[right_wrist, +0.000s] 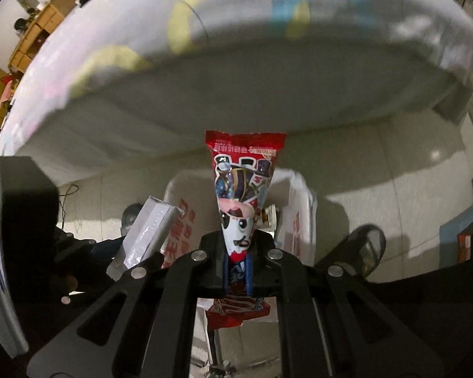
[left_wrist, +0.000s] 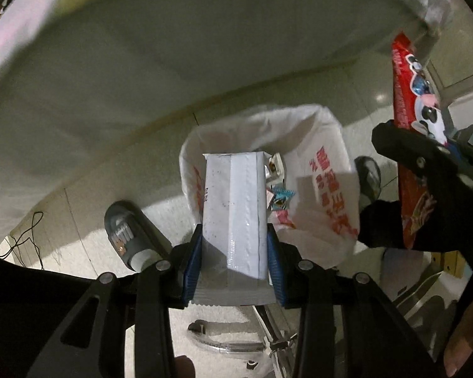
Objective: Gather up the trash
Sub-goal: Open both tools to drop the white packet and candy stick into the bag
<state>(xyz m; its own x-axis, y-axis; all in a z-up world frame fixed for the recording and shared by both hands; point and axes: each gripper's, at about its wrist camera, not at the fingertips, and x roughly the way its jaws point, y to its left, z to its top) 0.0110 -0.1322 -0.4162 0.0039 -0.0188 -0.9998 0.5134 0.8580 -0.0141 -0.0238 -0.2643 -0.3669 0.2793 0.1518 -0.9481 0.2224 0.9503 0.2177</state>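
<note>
The left tongs [left_wrist: 235, 252] are clamping a white wrapper [left_wrist: 233, 211] and the right tongs [right_wrist: 238, 264] a red snack wrapper [right_wrist: 241, 195], both hanging above the bag-lined trash bin [left_wrist: 324, 170], already holding scraps; dropping remains.

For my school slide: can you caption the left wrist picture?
Left gripper holds a white packet above the bag-lined trash bin.

I count two wrappers in my jaws: one silver wrapper [left_wrist: 235, 217] and one red wrapper [right_wrist: 244, 189]. One white bag-lined bin [left_wrist: 324, 170] sits at centre frame (a few scraps inside, too blurred to count). Two slippers [left_wrist: 126, 233].
</note>
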